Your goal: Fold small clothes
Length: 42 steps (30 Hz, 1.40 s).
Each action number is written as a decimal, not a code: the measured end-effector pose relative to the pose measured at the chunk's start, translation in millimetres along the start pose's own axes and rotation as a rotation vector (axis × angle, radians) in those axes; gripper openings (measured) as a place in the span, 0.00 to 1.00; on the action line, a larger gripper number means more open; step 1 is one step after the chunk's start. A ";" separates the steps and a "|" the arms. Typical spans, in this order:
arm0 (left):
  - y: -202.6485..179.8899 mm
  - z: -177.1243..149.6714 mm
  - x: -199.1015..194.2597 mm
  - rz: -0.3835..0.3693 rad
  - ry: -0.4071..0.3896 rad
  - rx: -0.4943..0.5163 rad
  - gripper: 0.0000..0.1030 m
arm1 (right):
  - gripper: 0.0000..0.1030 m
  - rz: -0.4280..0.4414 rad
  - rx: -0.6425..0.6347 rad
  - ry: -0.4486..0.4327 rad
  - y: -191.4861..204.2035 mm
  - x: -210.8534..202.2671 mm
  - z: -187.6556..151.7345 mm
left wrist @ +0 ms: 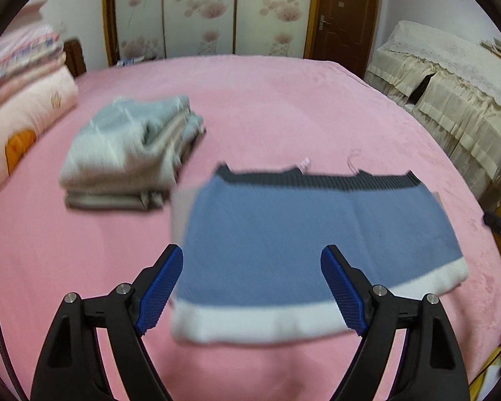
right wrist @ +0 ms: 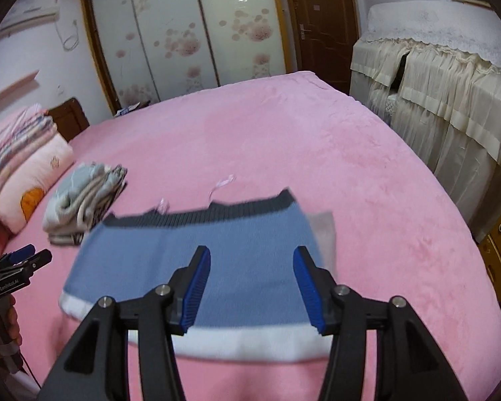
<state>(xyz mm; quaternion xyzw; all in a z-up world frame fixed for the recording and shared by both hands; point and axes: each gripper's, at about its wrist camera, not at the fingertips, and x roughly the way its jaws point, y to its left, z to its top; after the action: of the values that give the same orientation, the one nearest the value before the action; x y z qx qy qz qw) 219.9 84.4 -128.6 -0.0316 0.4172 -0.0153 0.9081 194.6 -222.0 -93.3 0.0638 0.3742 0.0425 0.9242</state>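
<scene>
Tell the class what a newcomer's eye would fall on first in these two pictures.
The eye goes first to the blue knitted garment with its white band, lying flat on the pink bed just beyond both open grippers, left and right. Next comes the grey folded pile, further back to its left, near the stacked bedding.

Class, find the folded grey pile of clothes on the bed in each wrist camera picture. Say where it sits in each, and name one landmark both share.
Left wrist view: the grey pile of clothes lies left of centre, beyond the blue knit garment.
Right wrist view: the pile sits at the far left, beside the pillow.
Shared landmark: the brown door.
</scene>
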 end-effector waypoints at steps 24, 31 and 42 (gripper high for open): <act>20.4 -65.5 78.1 0.019 0.107 -0.143 0.81 | 0.34 -0.098 0.035 0.150 -40.4 84.4 -63.7; 25.7 -72.3 77.0 0.025 0.069 -0.142 0.75 | 0.02 -0.128 0.043 0.136 -64.0 77.4 -71.7; 30.1 -80.8 81.9 0.011 0.054 -0.145 0.74 | 0.01 -0.155 0.053 0.127 -62.4 83.7 -76.5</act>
<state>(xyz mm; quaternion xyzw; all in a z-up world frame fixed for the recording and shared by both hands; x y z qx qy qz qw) 212.0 106.3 -245.2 -0.0946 0.4418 0.0191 0.8919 203.2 -266.5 -214.5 0.0561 0.4369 -0.0351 0.8971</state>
